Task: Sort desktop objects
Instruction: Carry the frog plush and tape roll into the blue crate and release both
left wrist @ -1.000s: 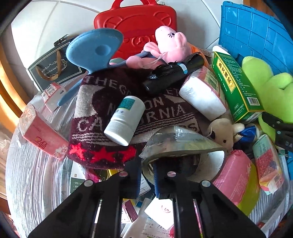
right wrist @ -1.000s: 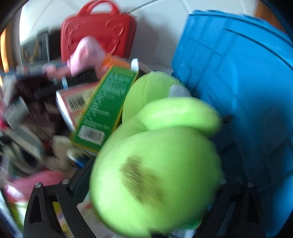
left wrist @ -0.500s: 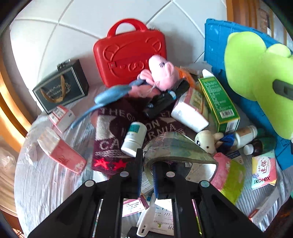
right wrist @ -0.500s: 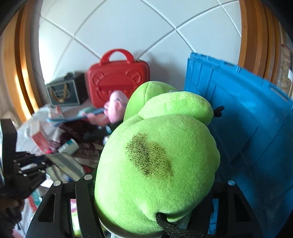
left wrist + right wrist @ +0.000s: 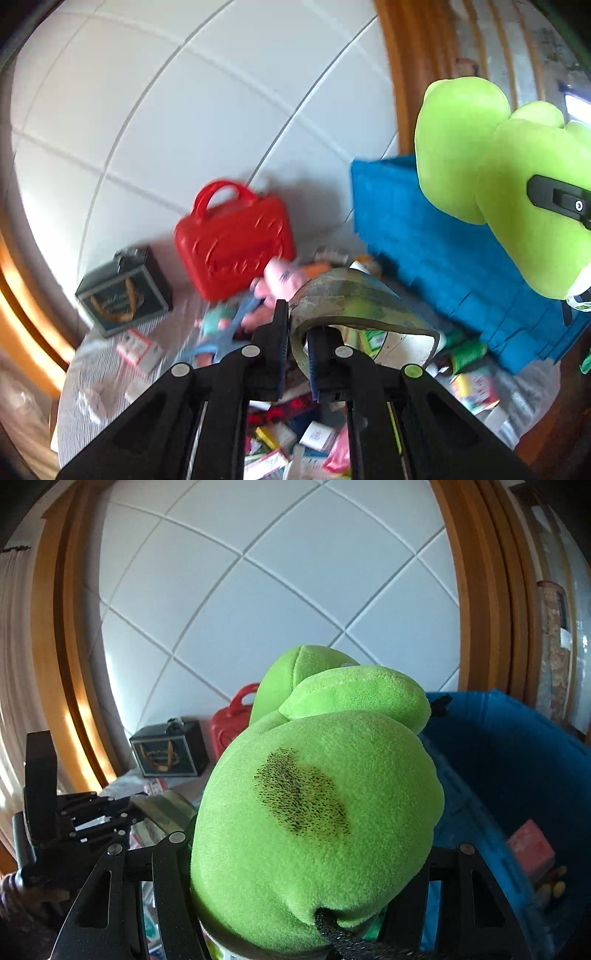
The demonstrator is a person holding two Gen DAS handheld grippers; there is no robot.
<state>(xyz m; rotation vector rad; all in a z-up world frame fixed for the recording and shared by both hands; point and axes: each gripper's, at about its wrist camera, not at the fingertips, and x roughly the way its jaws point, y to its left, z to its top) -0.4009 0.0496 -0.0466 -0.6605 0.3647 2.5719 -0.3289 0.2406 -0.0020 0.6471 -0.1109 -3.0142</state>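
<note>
My left gripper [image 5: 297,341] is shut on the rim of a flattened tape roll [image 5: 364,308] and holds it well above the cluttered table. My right gripper [image 5: 306,867] is shut on a bright green plush toy [image 5: 317,812], raised level with the rim of the blue crate [image 5: 517,775]. The plush also shows in the left wrist view [image 5: 517,177], high at the right above the blue crate [image 5: 436,251]. The left gripper with the tape roll shows at the left of the right wrist view [image 5: 96,812].
A red toy case [image 5: 232,240] and a dark gift box [image 5: 122,291] stand against the tiled wall. A pink plush [image 5: 280,280], blue scissors [image 5: 229,332], packets and boxes cover the table below. The crate holds a pink box [image 5: 532,849]. Wooden frames flank the wall.
Both grippers have risen well above the table with their loads. The green plush came up from beside the crate to rim height. The tape roll was lifted off the pile.
</note>
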